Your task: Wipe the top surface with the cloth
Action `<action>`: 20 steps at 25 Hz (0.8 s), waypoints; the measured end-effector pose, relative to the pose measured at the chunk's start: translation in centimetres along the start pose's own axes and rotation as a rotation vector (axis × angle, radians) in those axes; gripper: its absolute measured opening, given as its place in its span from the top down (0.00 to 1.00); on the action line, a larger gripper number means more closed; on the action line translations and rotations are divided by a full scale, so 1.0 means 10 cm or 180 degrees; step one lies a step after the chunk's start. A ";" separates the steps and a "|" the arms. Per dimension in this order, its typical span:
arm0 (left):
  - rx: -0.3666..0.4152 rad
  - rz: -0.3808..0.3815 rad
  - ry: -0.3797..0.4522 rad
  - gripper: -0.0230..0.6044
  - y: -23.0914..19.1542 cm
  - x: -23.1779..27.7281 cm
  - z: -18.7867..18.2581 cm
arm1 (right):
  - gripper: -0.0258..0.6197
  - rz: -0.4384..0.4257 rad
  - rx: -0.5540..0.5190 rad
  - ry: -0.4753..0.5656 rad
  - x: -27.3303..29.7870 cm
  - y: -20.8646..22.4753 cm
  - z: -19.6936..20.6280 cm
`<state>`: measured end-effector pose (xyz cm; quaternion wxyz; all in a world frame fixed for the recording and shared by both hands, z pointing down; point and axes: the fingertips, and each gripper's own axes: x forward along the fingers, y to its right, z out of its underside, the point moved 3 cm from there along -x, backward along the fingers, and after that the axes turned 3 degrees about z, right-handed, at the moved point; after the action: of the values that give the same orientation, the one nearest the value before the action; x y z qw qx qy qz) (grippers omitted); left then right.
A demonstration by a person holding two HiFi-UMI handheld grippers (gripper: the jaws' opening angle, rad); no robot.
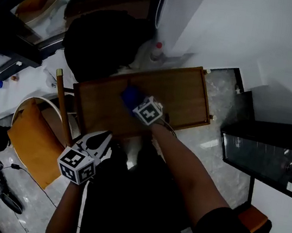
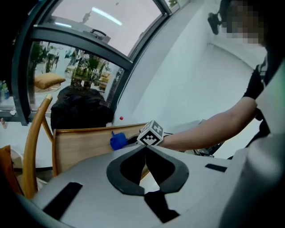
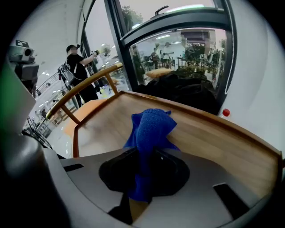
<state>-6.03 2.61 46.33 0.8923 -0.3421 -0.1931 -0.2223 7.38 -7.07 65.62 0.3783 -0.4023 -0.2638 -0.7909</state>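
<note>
The cloth [image 3: 150, 127], blue and bunched, is pinched between the jaws of the right hand-held gripper [image 1: 136, 103], its loose end lying on the top of the wooden desk [image 1: 185, 95]. The left hand-held gripper [image 2: 145, 149] hangs off the desk's near edge, its jaws pressed together on nothing.

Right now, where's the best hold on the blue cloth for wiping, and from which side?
Much as the right gripper has it: pinch the cloth at its bunched middle, coming from the person's side of the wooden tabletop. The loose wad bulges ahead of the jaws, so it should meet the wood first.
</note>
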 end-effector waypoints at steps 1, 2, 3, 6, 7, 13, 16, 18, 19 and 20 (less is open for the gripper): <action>0.0015 0.0020 -0.0017 0.94 0.05 0.07 -0.01 | 0.86 0.0036 0.0012 -0.0003 -0.05 0.09 0.05; 0.0027 0.0039 -0.0031 0.94 0.09 0.14 -0.01 | 0.86 0.0071 0.0025 -0.0007 -0.11 0.18 0.11; 0.0037 0.0060 -0.0042 0.94 0.13 0.22 -0.02 | 0.86 0.0102 0.0040 -0.0008 -0.16 0.27 0.16; 0.0069 0.0124 -0.0067 0.94 0.25 0.40 -0.06 | 0.86 0.0155 0.0086 0.0042 -0.30 0.48 0.27; 0.0071 0.0142 -0.0073 0.94 0.29 0.45 -0.07 | 0.86 0.0182 0.0088 0.0051 -0.34 0.55 0.30; 0.0117 0.0202 -0.0126 0.94 0.49 0.69 -0.09 | 0.86 0.0297 0.0138 -0.0005 -0.58 0.94 0.60; 0.0138 0.0195 -0.0159 0.94 0.54 0.76 -0.07 | 0.86 0.0405 0.0210 -0.0026 -0.72 1.18 0.76; 0.0145 0.0188 -0.0168 0.94 0.58 0.80 -0.07 | 0.86 0.0449 0.0287 -0.0044 -0.80 1.31 0.86; 0.0149 0.0184 -0.0168 0.94 0.59 0.82 -0.07 | 0.86 0.0481 0.0322 -0.0068 -0.84 1.38 0.92; 0.0151 0.0182 -0.0166 0.94 0.60 0.84 -0.07 | 0.86 0.0522 0.0350 -0.0085 -0.89 1.46 0.96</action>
<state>4.23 3.90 46.82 0.9009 -0.3319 -0.2117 -0.1830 26.87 -5.04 64.99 0.4597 -0.4116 -0.2781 -0.7362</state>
